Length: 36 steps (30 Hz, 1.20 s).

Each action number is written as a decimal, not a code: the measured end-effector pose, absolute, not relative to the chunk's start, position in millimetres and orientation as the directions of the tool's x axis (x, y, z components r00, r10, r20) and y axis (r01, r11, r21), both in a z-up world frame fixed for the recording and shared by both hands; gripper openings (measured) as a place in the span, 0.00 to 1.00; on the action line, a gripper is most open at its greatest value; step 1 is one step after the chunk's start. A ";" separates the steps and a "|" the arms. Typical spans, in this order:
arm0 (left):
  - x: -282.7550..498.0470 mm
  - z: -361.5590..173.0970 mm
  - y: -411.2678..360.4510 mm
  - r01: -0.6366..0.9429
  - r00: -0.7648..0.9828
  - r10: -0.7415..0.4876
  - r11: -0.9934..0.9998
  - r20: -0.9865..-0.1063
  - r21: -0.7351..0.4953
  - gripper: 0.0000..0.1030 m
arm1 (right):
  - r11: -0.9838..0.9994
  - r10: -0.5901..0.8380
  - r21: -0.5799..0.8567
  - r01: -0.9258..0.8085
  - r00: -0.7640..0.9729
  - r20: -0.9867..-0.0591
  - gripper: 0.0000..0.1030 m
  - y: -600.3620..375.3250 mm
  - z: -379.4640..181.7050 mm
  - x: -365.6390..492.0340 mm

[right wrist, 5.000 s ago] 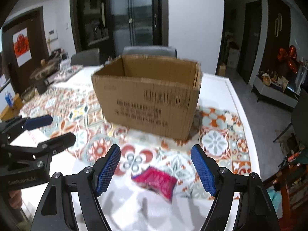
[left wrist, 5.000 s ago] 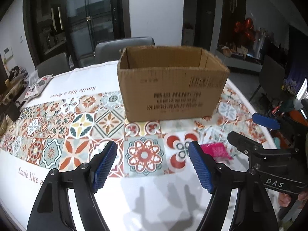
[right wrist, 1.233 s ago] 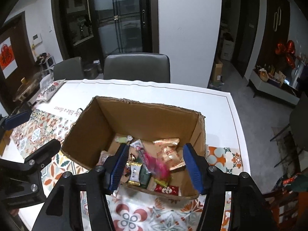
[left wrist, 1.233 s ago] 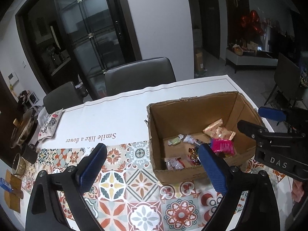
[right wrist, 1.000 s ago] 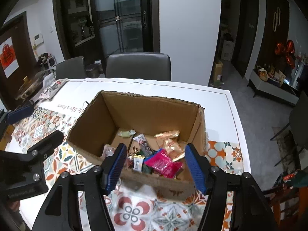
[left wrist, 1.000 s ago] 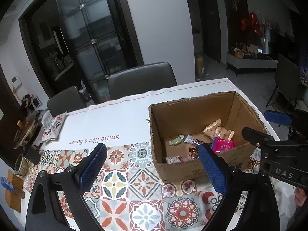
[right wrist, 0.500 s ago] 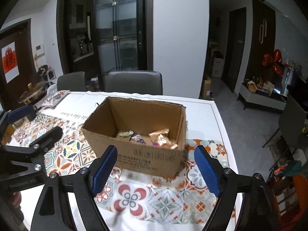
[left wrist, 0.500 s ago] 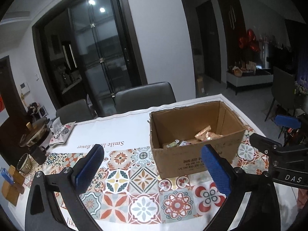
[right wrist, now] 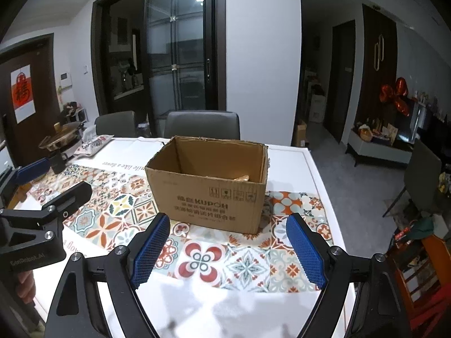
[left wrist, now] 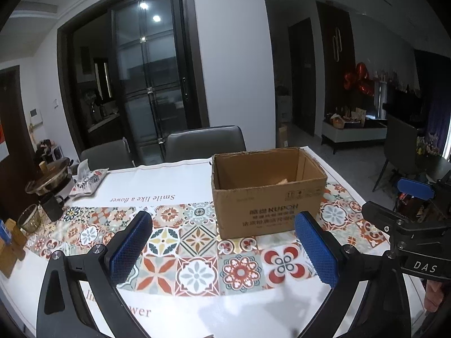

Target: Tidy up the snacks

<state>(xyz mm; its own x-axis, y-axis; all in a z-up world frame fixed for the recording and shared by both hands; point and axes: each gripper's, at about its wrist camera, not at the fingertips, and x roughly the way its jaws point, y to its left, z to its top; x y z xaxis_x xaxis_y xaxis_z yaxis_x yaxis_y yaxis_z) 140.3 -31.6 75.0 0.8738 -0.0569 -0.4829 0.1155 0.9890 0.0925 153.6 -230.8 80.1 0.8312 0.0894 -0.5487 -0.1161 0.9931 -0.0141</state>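
An open cardboard box (left wrist: 267,200) (right wrist: 208,194) stands on the patterned tablecloth. Over its near wall only the tip of a golden snack wrapper (left wrist: 282,181) (right wrist: 243,177) shows; the rest of its contents are hidden. My left gripper (left wrist: 225,249) hovers over the table in front of the box, open, with nothing between its blue pads. My right gripper (right wrist: 229,249) is also in front of the box, open and empty. Each gripper shows at the edge of the other's view: the right gripper (left wrist: 400,197), the left gripper (right wrist: 53,178).
The table (left wrist: 248,315) carries a tiled-pattern cloth. At its far left stand a pot (left wrist: 48,178), a dark mug (left wrist: 52,205), a glass bowl (left wrist: 28,218) and a printed pouch (left wrist: 87,180). Grey chairs (left wrist: 205,142) stand behind the table. The table's right edge (right wrist: 315,169) drops to the floor.
Both grippers have drawn back from above the box and now look at it from lower down. The pink packet dropped into the box; the right gripper's jaws stand wider than a second ago.
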 end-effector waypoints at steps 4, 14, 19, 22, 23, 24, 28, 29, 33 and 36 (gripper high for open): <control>125.0 71.8 -28.8 0.119 0.872 -0.068 0.990 -0.485 0.076 1.00 | 0.993 0.099 -0.008 -0.122 0.839 -0.535 0.83 -227.4 78.7 135.7; 103.3 68.4 -29.3 0.102 0.882 -0.044 0.990 -0.469 0.099 1.00 | 0.995 0.089 0.001 -0.104 0.844 -0.529 0.83 -229.6 68.1 115.4; 102.2 66.1 -30.8 0.108 0.876 -0.052 0.990 -0.479 0.089 1.00 | 0.995 0.088 0.008 -0.099 0.843 -0.531 0.83 -233.4 66.3 113.9; 103.4 64.0 -30.8 0.110 0.872 -0.055 0.990 -0.486 0.085 1.00 | 0.995 0.086 0.007 -0.097 0.843 -0.531 0.83 -233.4 65.6 112.4; 104.0 63.6 -30.5 0.110 0.872 -0.055 0.990 -0.487 0.084 1.00 | 0.995 0.086 0.007 -0.097 0.843 -0.531 0.83 -233.6 65.7 112.4; 104.6 62.8 -30.9 0.109 0.871 -0.054 0.991 -0.488 0.083 1.00 | 0.995 0.087 0.009 -0.097 0.843 -0.531 0.83 -233.6 65.6 112.4; 104.8 61.2 -30.9 0.106 0.871 -0.053 0.991 -0.488 0.082 1.00 | 0.995 0.090 0.007 -0.101 0.839 -0.536 0.83 -232.5 64.9 111.1; 104.9 61.0 -31.1 0.106 0.871 -0.052 0.991 -0.488 0.082 1.00 | 0.995 0.090 0.007 -0.103 0.838 -0.538 0.83 -232.5 64.7 110.9; 104.4 60.8 -30.7 0.103 0.872 -0.050 0.991 -0.487 0.082 1.00 | 0.994 0.092 0.008 -0.105 0.836 -0.540 0.83 -232.3 64.8 110.3; 104.0 61.0 -30.9 0.104 0.874 -0.051 0.991 -0.484 0.083 1.00 | 0.994 0.095 0.008 -0.107 0.837 -0.539 0.83 -231.5 65.2 109.0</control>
